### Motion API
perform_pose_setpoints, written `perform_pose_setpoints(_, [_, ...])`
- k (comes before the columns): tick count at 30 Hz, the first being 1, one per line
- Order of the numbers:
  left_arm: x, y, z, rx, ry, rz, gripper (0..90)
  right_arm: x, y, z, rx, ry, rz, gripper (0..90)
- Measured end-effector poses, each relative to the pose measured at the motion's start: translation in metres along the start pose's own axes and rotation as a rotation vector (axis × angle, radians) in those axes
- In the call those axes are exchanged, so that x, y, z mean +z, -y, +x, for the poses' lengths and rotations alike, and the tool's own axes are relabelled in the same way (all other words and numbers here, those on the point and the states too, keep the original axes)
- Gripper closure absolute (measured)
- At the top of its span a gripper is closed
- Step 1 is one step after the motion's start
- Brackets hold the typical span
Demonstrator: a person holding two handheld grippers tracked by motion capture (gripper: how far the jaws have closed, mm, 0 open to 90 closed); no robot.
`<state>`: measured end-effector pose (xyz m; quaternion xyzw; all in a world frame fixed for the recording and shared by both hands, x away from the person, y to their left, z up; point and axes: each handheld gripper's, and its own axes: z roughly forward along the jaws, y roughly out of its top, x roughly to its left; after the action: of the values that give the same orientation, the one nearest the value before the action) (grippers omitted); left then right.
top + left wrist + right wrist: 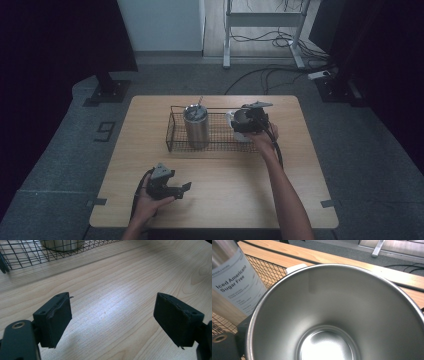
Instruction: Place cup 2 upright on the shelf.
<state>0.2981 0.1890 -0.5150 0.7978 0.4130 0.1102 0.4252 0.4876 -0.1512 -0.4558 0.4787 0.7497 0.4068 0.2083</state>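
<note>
A steel cup (239, 121) with a white outside hangs over the right end of the black wire basket (172, 136), and my right gripper (248, 121) is shut on it. Its shiny, empty inside (337, 310) is close up in the right gripper view, with one black jaw outside the rim at lower left. A tall steel tumbler (195, 125) with a lid and straw stands upright in the basket; its label (232, 282) reads "Iced Americano Sugar Free". My left gripper (182, 189) rests near the table's front edge, its jaws wide apart over bare wood (112, 317).
The wooden table (225, 175) has free room in front of the basket. The basket mesh (22, 255) lies at the top of the left gripper view. Beyond the table are grey floor, cables (260, 75) and a desk frame (227, 30).
</note>
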Motion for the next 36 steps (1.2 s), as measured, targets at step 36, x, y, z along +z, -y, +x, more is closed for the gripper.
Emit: perform_pose_setpoints(36, [0.002, 0.001, -0.001, 0.003, 0.014, 0.021, 15.4, 0.023, 0.015, 0.001, 0.014, 0.007, 0.068, 6.2])
